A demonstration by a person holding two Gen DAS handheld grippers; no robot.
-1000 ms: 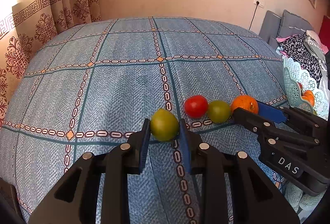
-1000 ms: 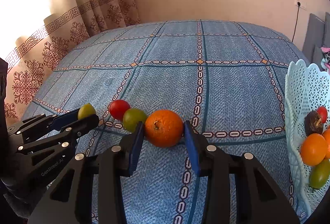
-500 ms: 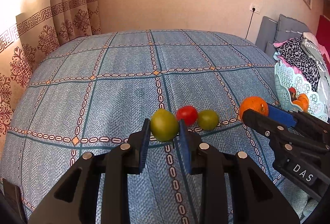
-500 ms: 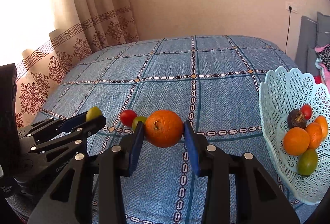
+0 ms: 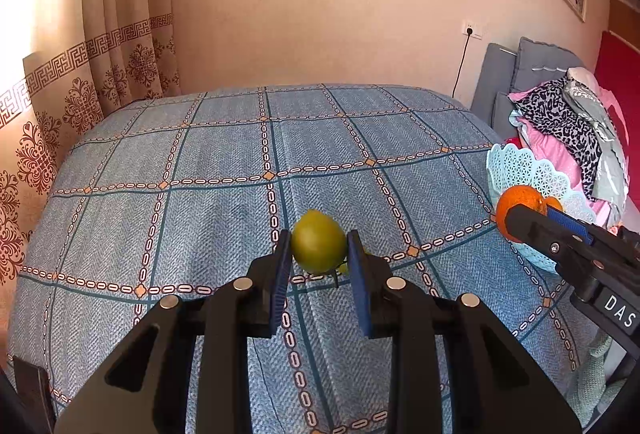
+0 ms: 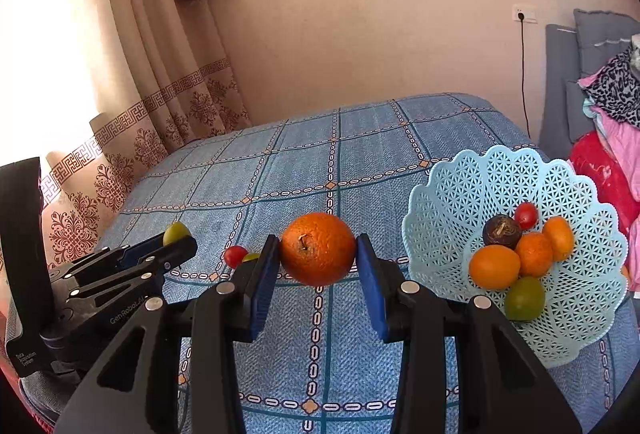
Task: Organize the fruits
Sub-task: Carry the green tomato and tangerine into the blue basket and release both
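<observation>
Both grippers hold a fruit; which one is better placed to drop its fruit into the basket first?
Right: the right gripper holds the orange right beside the basket; the left gripper is farther away.

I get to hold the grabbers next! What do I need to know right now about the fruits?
Left gripper: jaws shut on the green fruit, held above the blue bedspread.
Right gripper: jaws shut on the big orange, held up just left of the basket.
Done: the basket holds six fruits already: three orange, one red, one dark, one green.
Left: drop both held fruits into the basket, then fetch the small red fruit and the green one beside it, which lie on the bedspread.
</observation>
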